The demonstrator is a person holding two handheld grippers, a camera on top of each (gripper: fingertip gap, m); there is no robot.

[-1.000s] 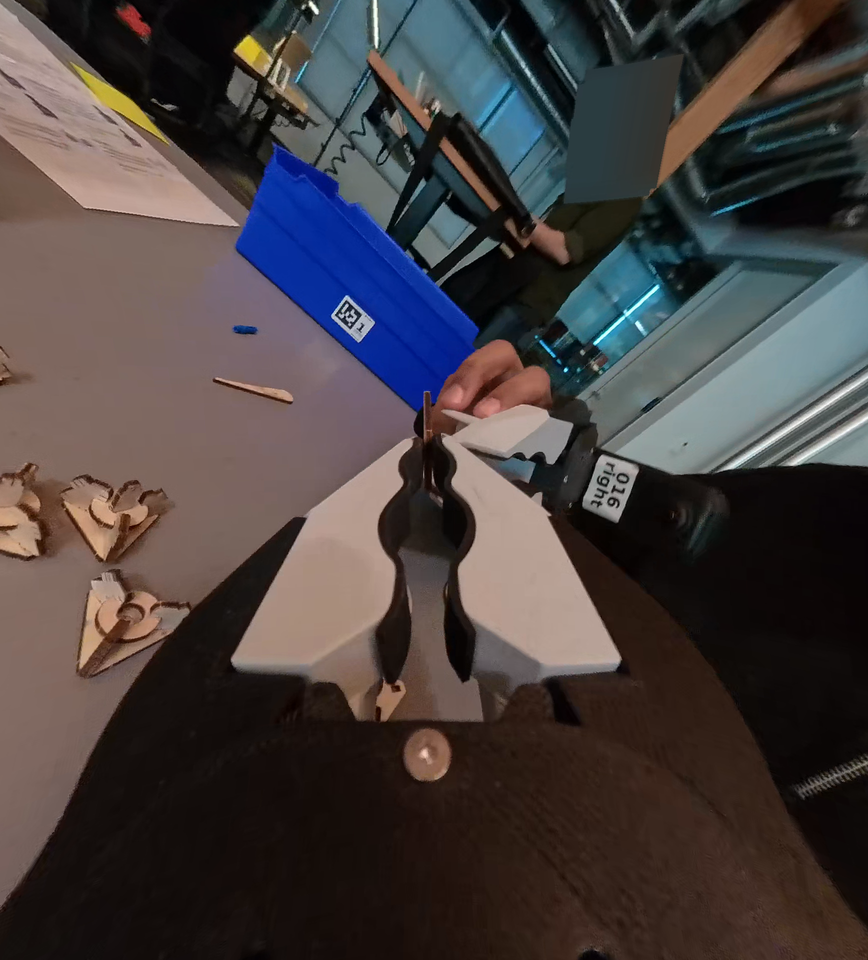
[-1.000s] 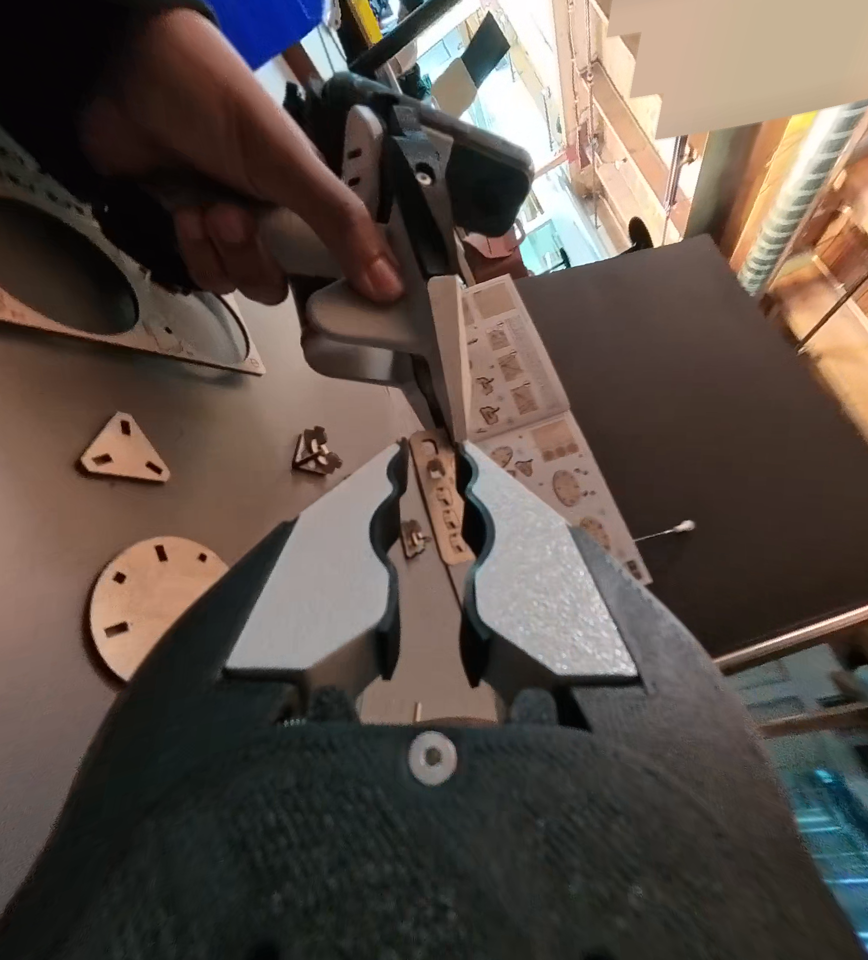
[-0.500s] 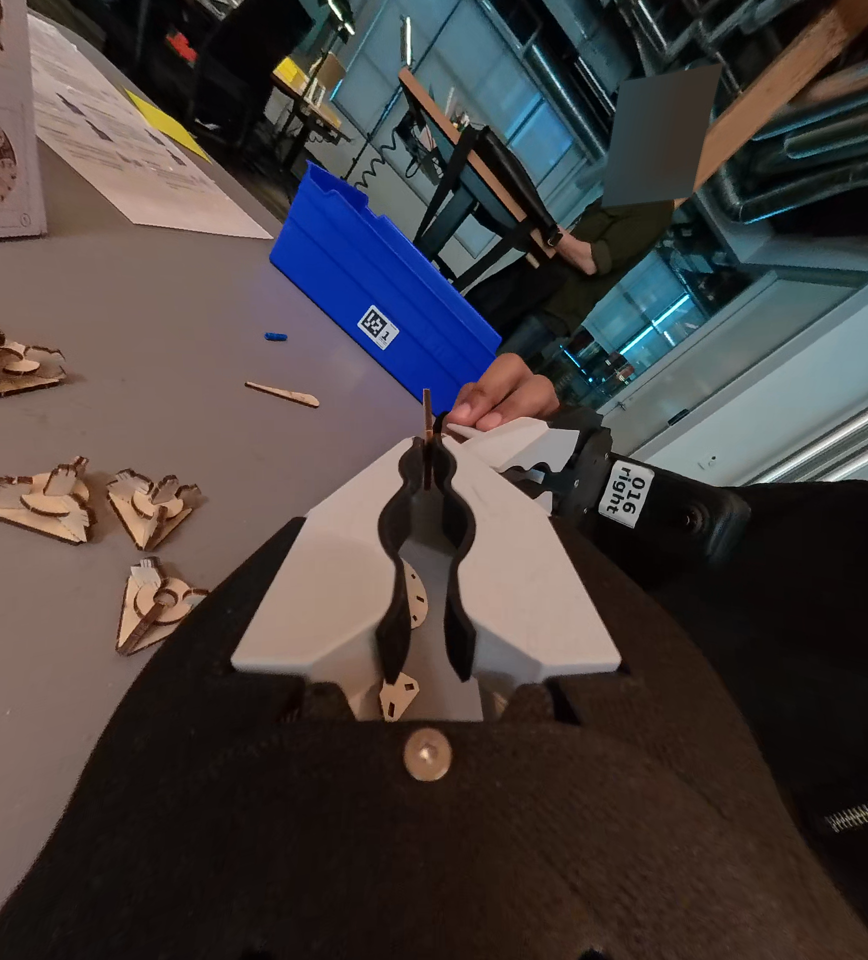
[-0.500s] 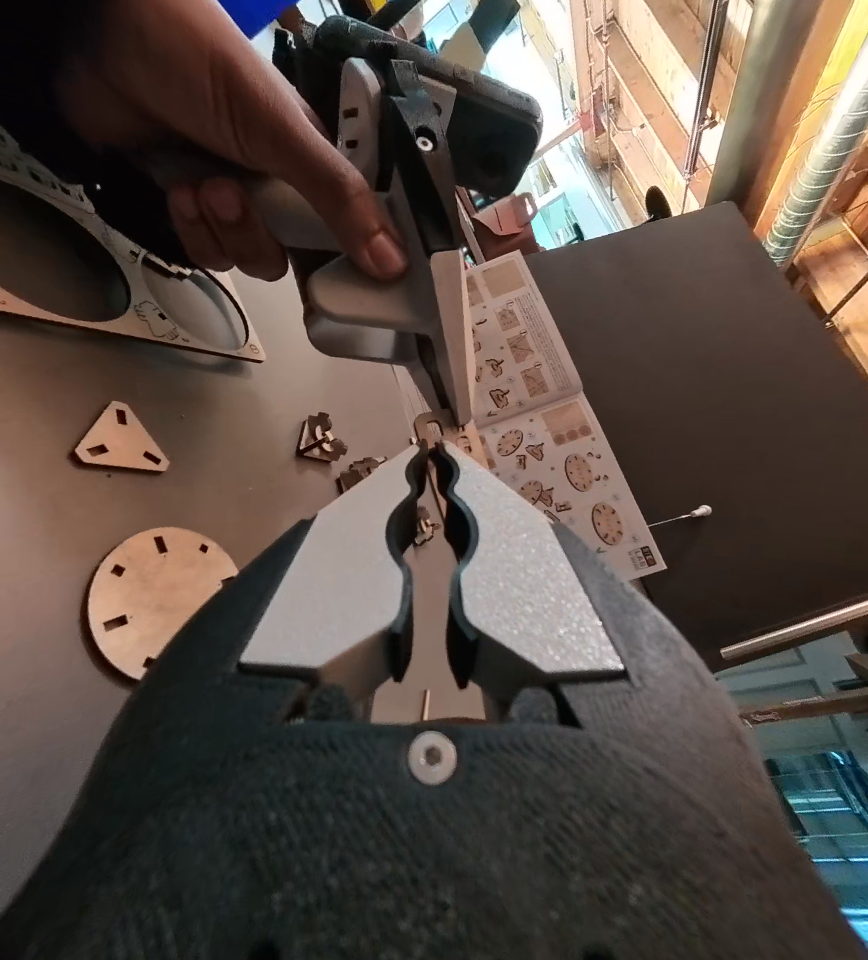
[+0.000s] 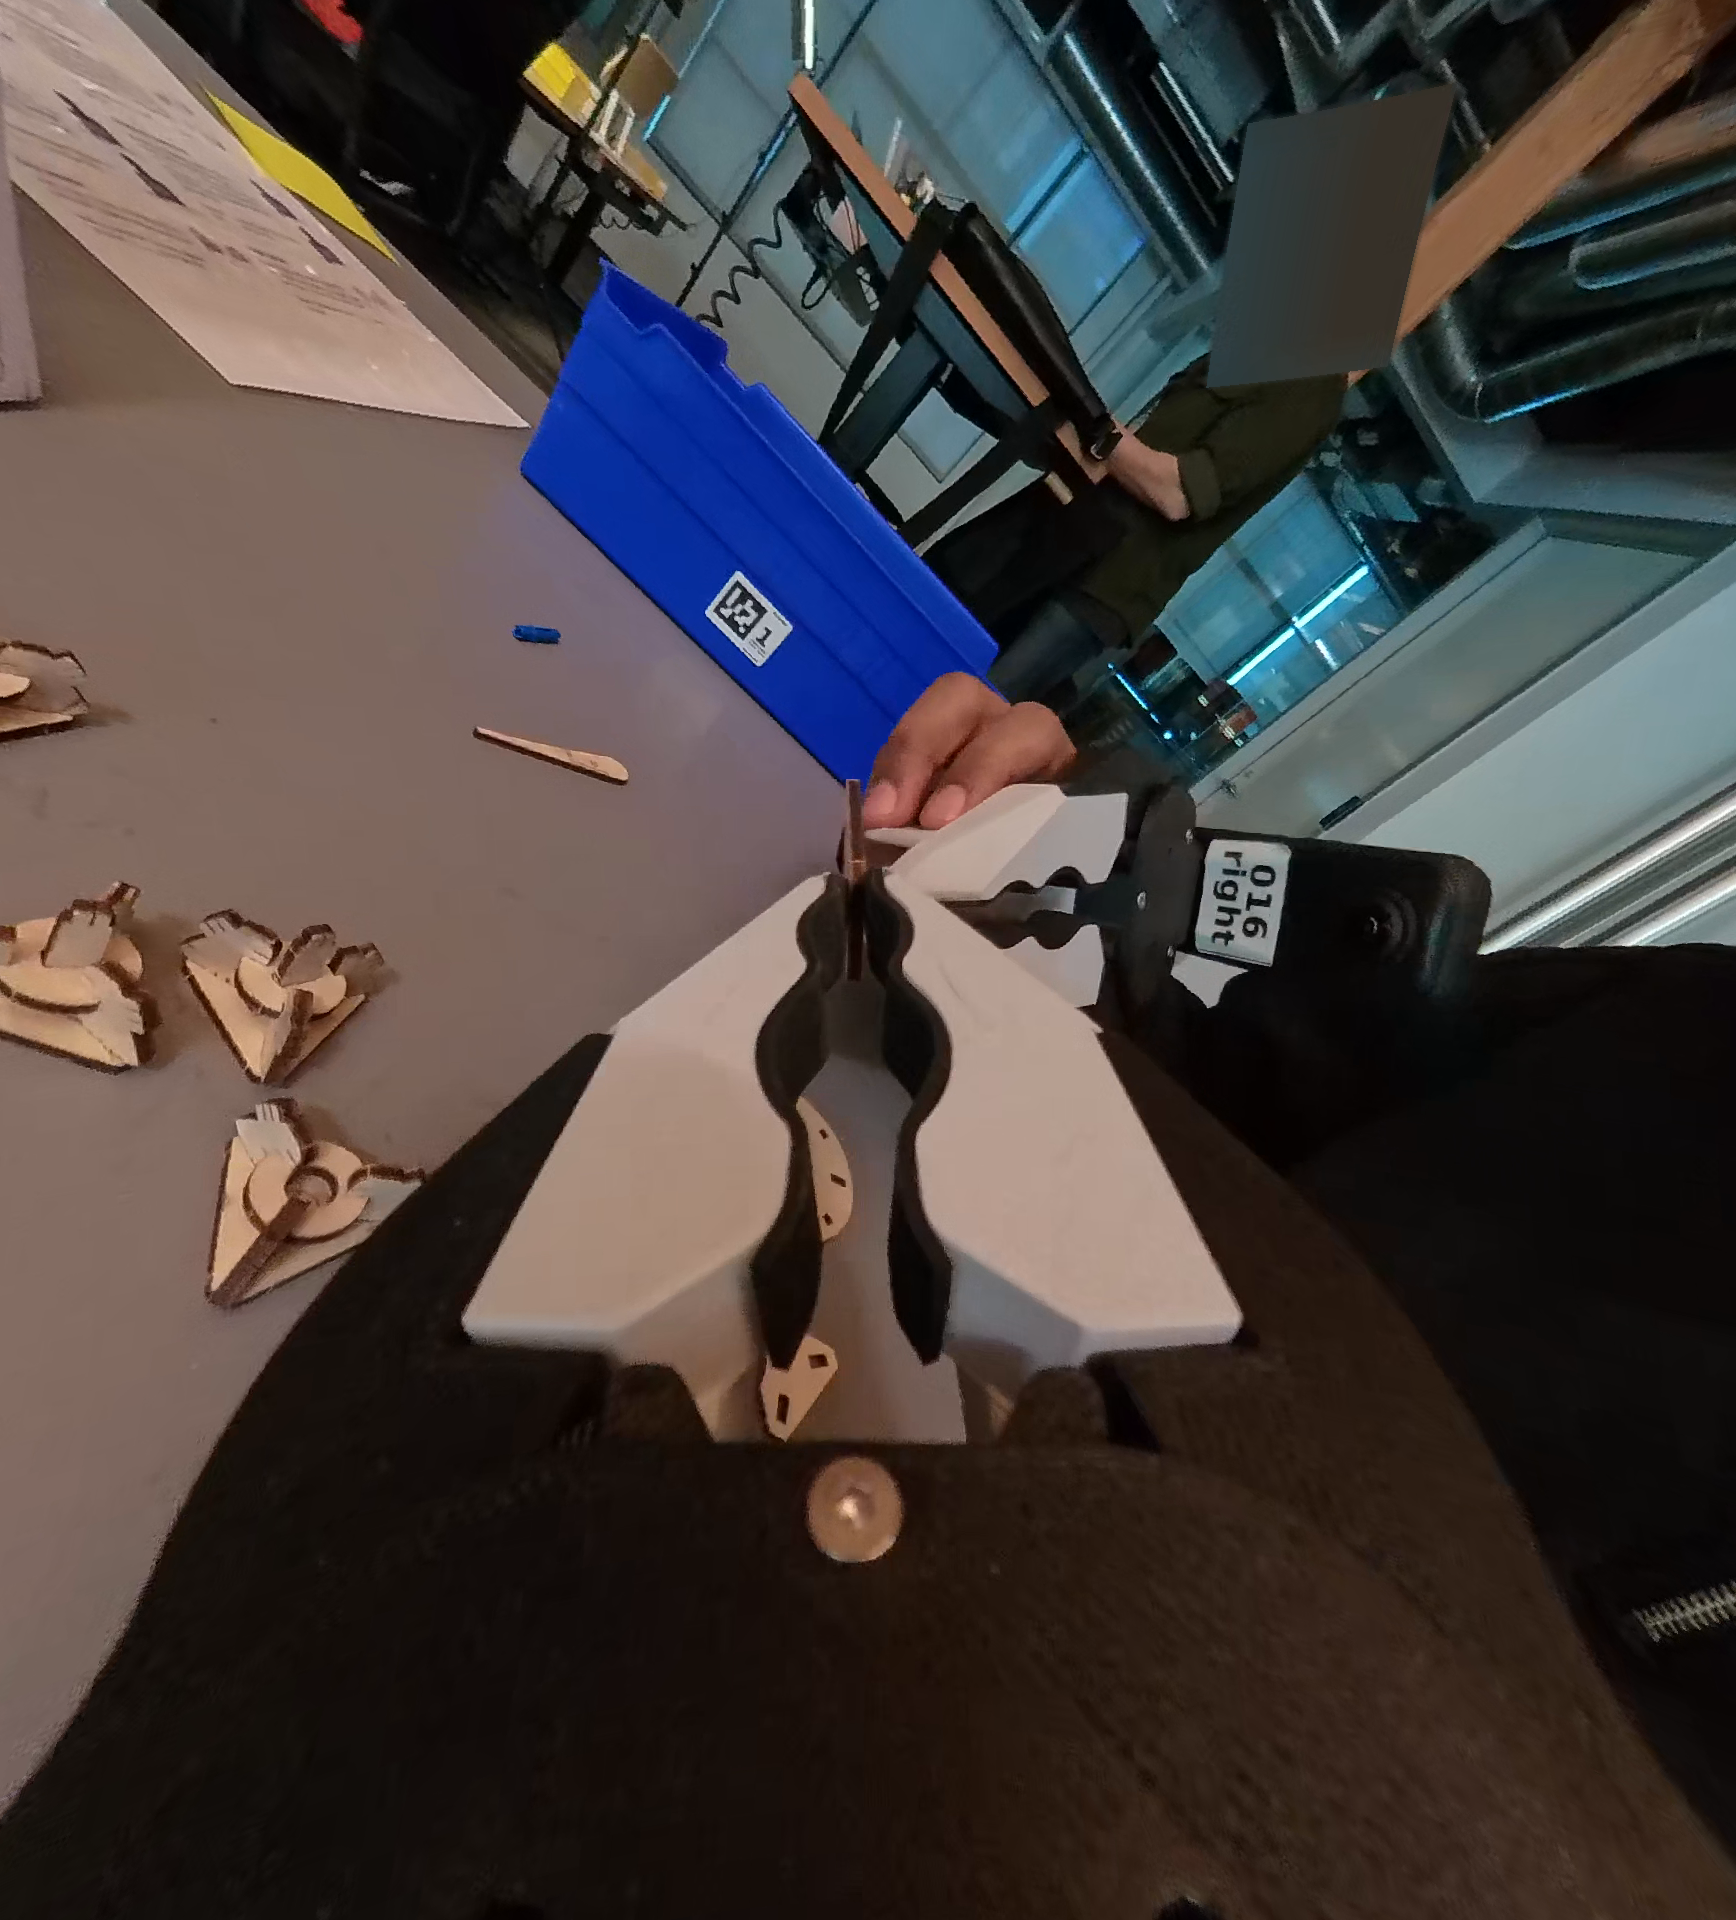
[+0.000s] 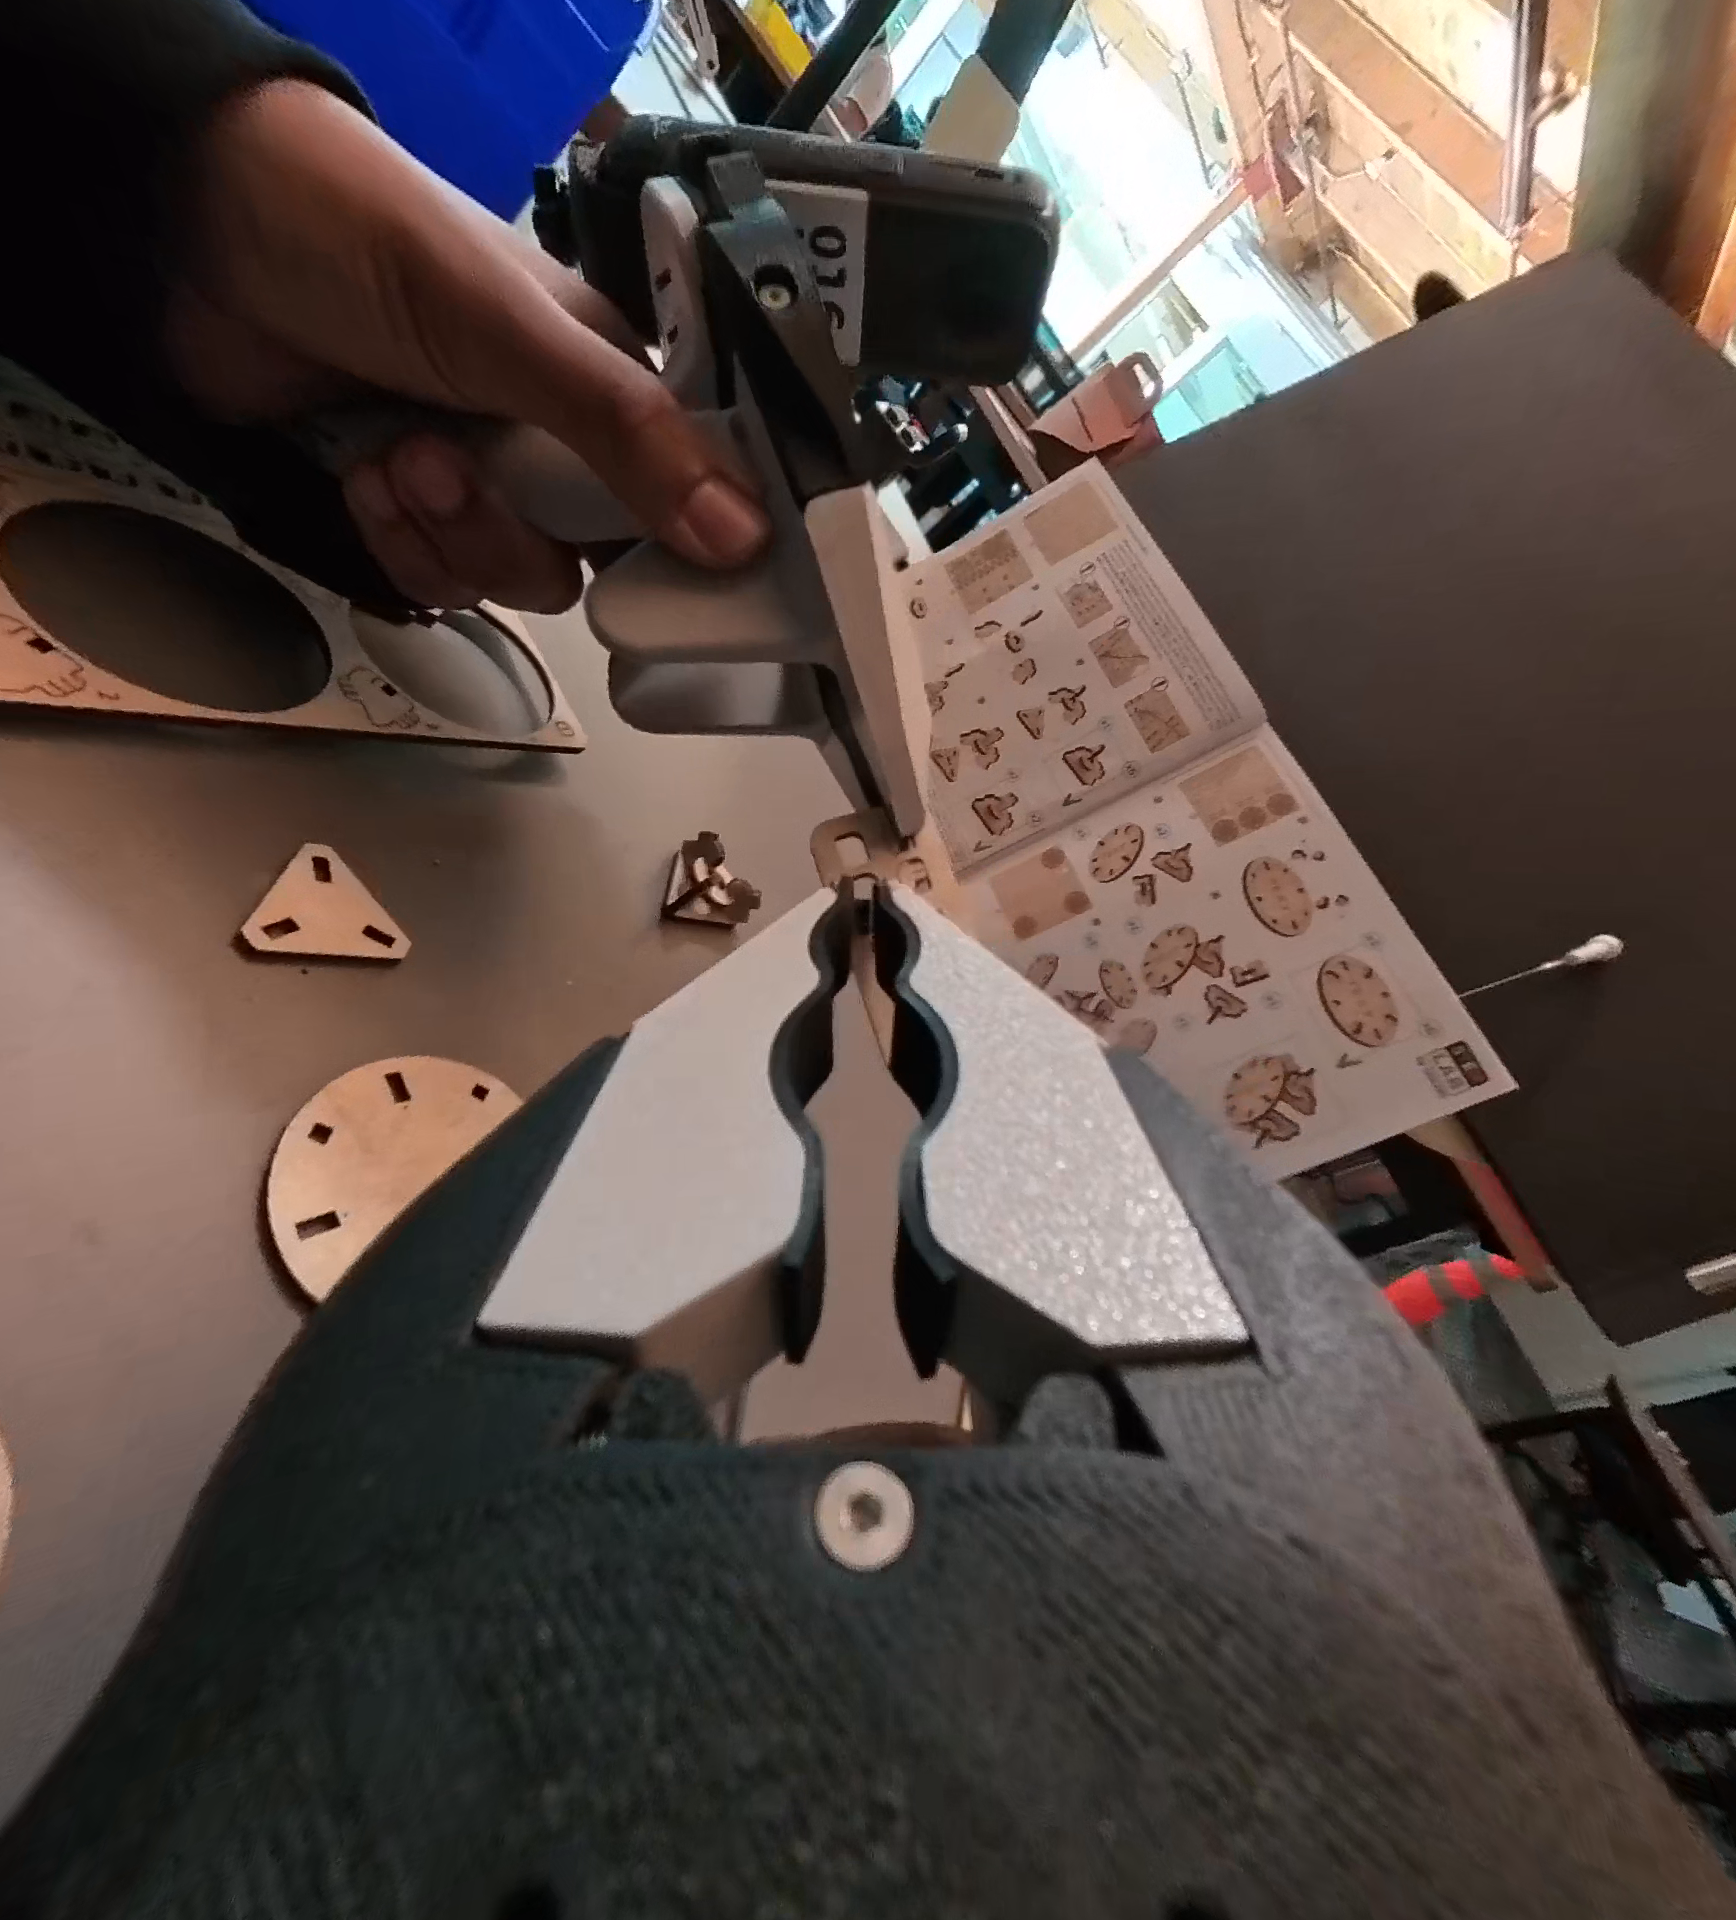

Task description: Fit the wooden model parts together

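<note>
**Both grippers closed on one thin wooden part above the table**

The grey table (image 5: pixel 220 540) carries a blue bin (image 5: pixel 739 540) at its far edge, an open instruction booklet (image 6: pixel 1207 883), a laser-cut wooden sheet (image 6: pixel 220 644) with round cut-outs, a slotted wooden disc (image 6: pixel 376 1174), a flat triangular plate (image 6: pixel 324 914) and several assembled triangular wooden units (image 5: pixel 272 977).

The left gripper (image 5: pixel 851 904) has its jaws closed, pads pressing on a thin wooden piece (image 5: pixel 851 831) held edge-on and protruding past the tips. The right gripper (image 6: pixel 862 896) is also closed, pinching the same slotted piece (image 6: pixel 848 847) from the opposite side, fingertips close to those of the left gripper. A hand (image 6: pixel 448 343) holds the left gripper's handle.
</note>
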